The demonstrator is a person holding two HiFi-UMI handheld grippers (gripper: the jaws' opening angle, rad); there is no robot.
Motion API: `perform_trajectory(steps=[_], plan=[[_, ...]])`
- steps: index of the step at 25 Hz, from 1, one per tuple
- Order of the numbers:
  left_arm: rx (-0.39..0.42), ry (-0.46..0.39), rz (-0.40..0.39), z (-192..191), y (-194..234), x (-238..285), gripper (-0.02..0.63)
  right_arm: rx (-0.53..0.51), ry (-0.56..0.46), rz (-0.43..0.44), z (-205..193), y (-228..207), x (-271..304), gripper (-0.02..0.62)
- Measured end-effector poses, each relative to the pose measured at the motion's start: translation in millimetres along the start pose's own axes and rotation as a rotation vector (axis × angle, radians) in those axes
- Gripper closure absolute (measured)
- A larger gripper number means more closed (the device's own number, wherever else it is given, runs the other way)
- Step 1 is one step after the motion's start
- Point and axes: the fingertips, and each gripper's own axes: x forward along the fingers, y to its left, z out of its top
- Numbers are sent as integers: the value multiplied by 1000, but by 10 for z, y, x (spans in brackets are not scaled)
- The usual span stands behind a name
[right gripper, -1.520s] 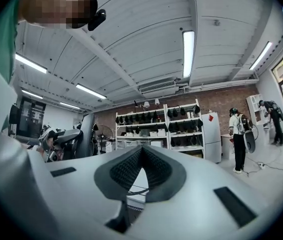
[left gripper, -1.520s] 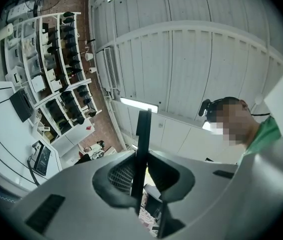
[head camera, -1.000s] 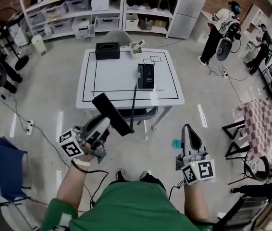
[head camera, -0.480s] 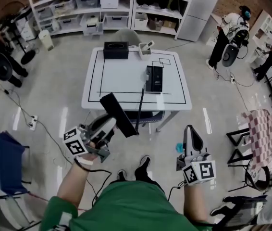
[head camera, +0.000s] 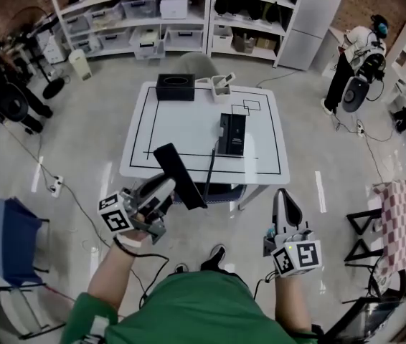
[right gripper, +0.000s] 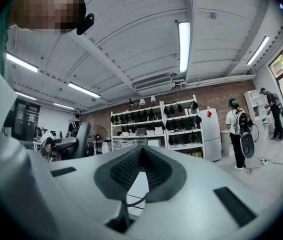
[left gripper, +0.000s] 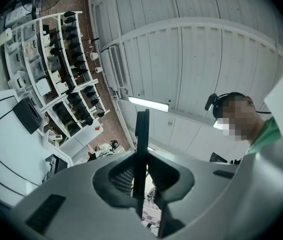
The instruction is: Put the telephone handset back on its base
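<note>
The black telephone handset (head camera: 180,175) hangs in the air in front of the white table (head camera: 181,124), short of its near edge. My left gripper (head camera: 161,189) is shut on the handset's lower end. In the left gripper view the handset (left gripper: 141,149) shows edge-on as a thin black bar clamped between the jaws of the left gripper (left gripper: 140,184). A dark cord (head camera: 207,169) runs from the handset to the black telephone base (head camera: 232,134) on the table's right half. My right gripper (head camera: 286,208) is low at the right, shut and empty; the right gripper (right gripper: 140,153) holds nothing in its own view.
A black box (head camera: 175,87) and a white holder (head camera: 222,84) stand at the table's far edge. Shelving (head camera: 167,13) lines the back wall. People stand at the far right (head camera: 358,69) and far left (head camera: 2,84). A blue chair (head camera: 2,239) is at the left, a checkered cloth (head camera: 404,217) at the right.
The view has shifted, so the table sits lower and further right in the picture. Both grippers keep their pose, the left one still holding the handset.
</note>
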Motion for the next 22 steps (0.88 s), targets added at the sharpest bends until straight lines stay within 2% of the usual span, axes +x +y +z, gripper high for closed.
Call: perform_trajectory(steps=[10, 16, 22], plan=[[20, 14, 69, -101, 443, 629, 526, 43, 8, 57, -57, -749, 537, 575], [12, -1, 91, -123, 630, 887, 526, 56, 9, 105, -49, -1020, 803, 574], [-1, 52, 106, -110, 884, 1067, 526, 74, 40, 119, -124, -1134, 1049, 575]])
